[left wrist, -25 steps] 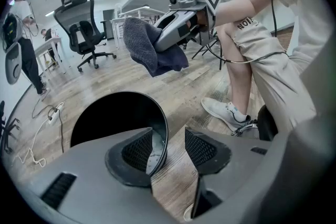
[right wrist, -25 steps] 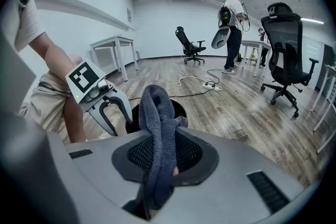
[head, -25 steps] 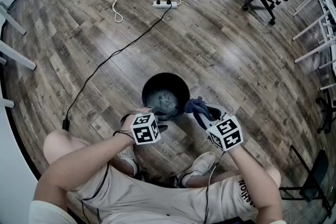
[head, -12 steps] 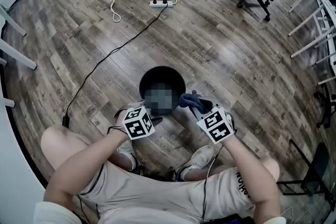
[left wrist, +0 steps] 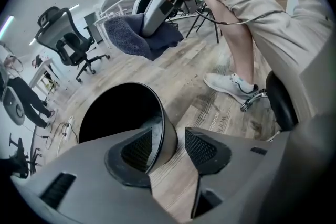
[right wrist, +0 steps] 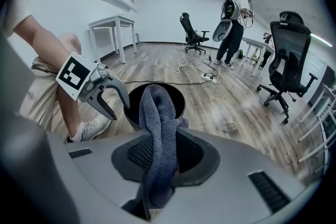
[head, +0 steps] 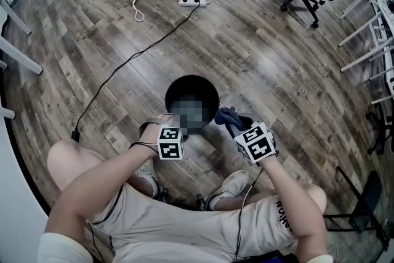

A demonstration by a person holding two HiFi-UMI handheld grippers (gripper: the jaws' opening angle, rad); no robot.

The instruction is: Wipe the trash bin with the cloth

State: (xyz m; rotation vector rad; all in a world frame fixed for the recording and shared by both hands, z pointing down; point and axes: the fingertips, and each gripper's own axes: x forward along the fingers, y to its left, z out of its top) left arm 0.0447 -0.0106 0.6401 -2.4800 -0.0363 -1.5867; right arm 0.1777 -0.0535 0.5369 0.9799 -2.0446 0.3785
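Two tongs working: your left tongs [left wrist: 173,150] sit slightly apart, straddling the black round plastic trash bin [head: 191,84] rim at 7 o'clock. Your right tongs [right wrist: 163,157], clamped on the blue-grey cloth [right wrist: 160,113], have nudged toward 4 o'clock, so wiping looks about to start.

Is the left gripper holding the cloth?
No, the cloth hangs from the right gripper; the left gripper straddles the bin rim.

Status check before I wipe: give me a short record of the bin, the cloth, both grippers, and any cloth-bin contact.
trash bin: black, round, upright on the wood floor
left gripper: jaws astride the bin's rim, one inside, one outside; a sliver of floor shows beside the outer jaw
right gripper: shut on the cloth
cloth: blue-grey, bunched, hanging from the jaws
cloth to bin: apart; left gripper view shows it clear of the rim
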